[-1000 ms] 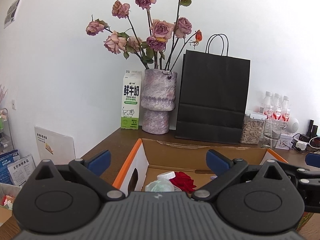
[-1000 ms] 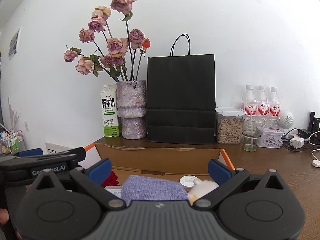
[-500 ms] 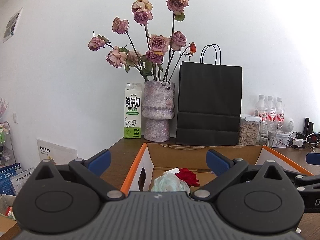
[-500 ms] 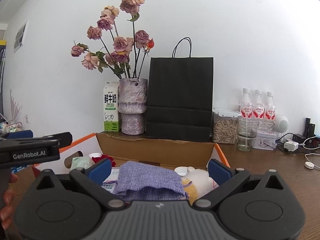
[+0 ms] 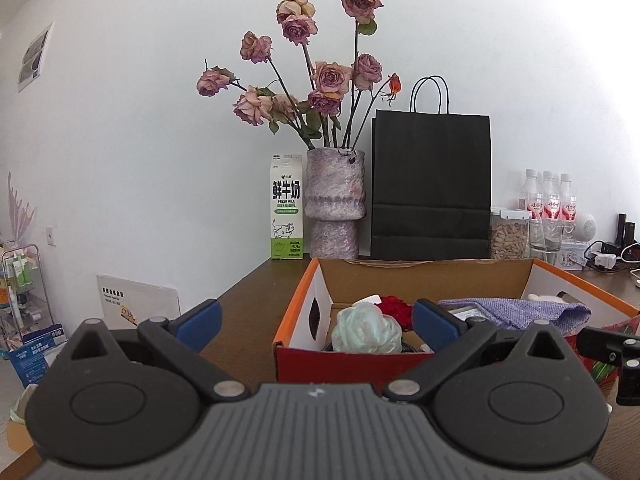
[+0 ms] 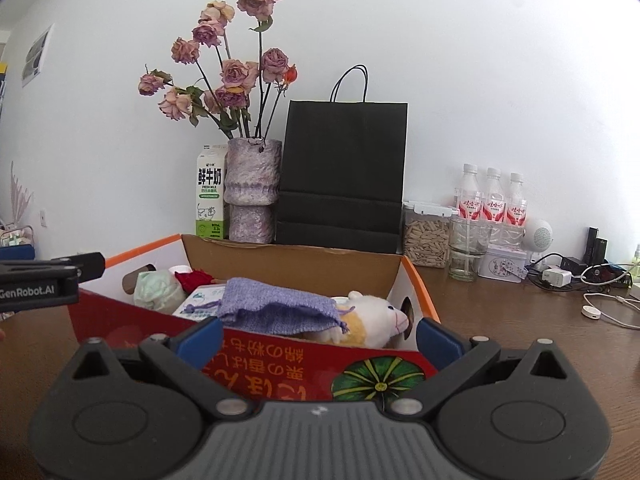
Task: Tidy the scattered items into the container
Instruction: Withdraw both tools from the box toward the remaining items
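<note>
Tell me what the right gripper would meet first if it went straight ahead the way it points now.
Most likely the red printed front wall of the cardboard box, which fills the space between the open jaws of the right gripper. The purple knitted pouch and white plush toy lie behind and above that wall; depth is uncertain.

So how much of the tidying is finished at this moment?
Mostly done, it seems: the purple pouch, plush toy and red flower lie inside the box. Both grippers' jaws are open and hold nothing. No loose item shows beside the box, though the view is limited.
</note>
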